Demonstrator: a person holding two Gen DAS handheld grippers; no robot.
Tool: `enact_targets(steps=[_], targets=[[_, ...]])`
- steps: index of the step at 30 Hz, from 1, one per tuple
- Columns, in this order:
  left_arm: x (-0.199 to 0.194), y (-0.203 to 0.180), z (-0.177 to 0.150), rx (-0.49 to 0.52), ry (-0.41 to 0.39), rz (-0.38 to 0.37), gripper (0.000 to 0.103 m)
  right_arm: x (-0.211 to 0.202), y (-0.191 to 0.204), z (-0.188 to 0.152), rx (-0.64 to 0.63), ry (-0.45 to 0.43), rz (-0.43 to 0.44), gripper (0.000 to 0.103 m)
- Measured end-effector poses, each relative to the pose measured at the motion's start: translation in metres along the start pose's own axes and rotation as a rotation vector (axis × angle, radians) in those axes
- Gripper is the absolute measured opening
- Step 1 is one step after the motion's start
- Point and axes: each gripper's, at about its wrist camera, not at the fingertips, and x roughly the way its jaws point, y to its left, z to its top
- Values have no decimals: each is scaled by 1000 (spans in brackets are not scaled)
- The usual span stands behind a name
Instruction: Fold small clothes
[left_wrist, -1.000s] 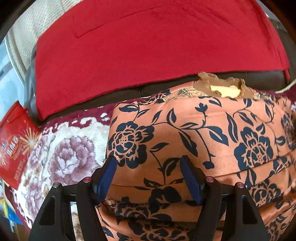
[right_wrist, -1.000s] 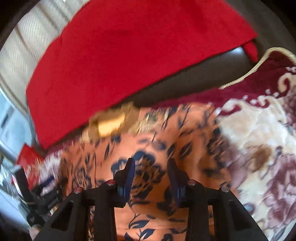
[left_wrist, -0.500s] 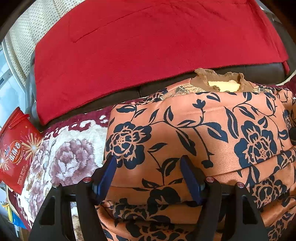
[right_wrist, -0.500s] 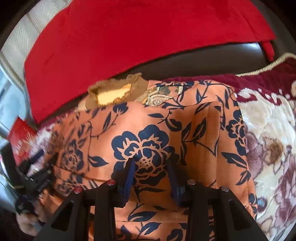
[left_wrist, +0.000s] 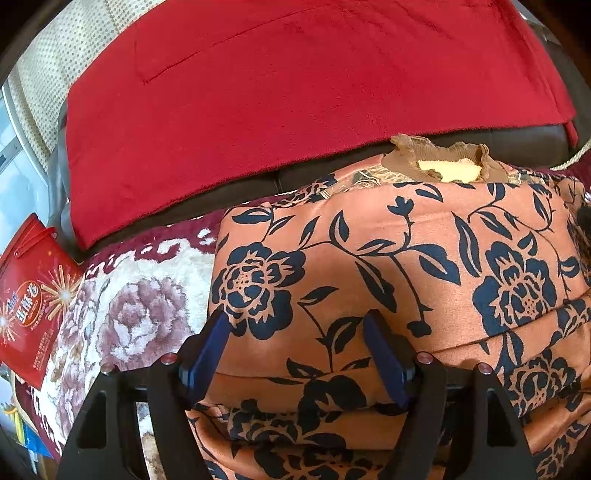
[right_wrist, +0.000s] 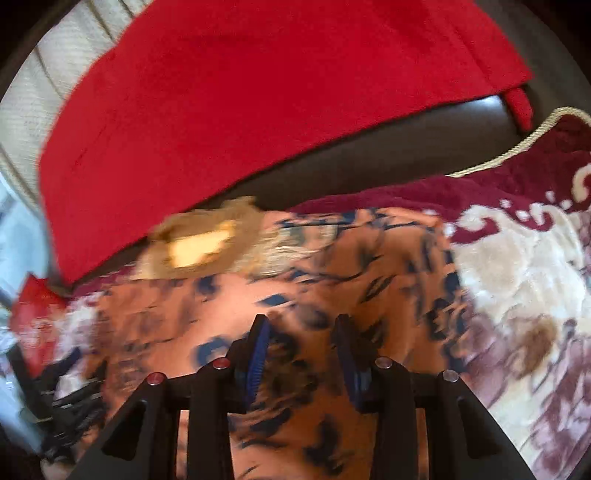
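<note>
Holding my left gripper (left_wrist: 295, 341) spread apart over the orange floral garment (left_wrist: 388, 266) filling the frame's lower right on the rug (left_wrist: 122, 302), I keep my right gripper (right_wrist: 301, 343) parted too, to press the fold flat.

Motion blur smears the orange floral garment (right_wrist: 332, 280) in the right wrist view.

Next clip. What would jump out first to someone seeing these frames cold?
The orange garment with dark blue flowers fills the foreground, folded in layers on a plush floral rug, with both the left gripper and right gripper open above it. Behind it a big red cloth drapes over a dark sofa. A red printed bag sits at the far left.
</note>
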Motion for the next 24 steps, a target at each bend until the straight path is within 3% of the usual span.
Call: enact_targets(steps=[6,8,10,13,17,21,24], targets=[[-24,12,2,-57,-70,-60,76,-18,27,-32,-96,55,1,40],[-21,5,-1,-32,-45,-94,76,1,25,-40,-104,134,-26,40],[-11,-7,-6,13,6,-121,76,-1,28,-45,-128,132,-21,40],[-11,-11,-7,26,2,-98,76,-16,23,-46,-101,143,13,40],[-15,-3,-5,-32,-2,-134,76,-34,-1,-35,-78,93,-12,40],[-6,-9,-6,-3,18,-115,76,-17,-24,-33,-61,153,1,40],[-9,-9,-4,-3,20,-108,76,-22,-17,-34,-111,141,-6,40]])
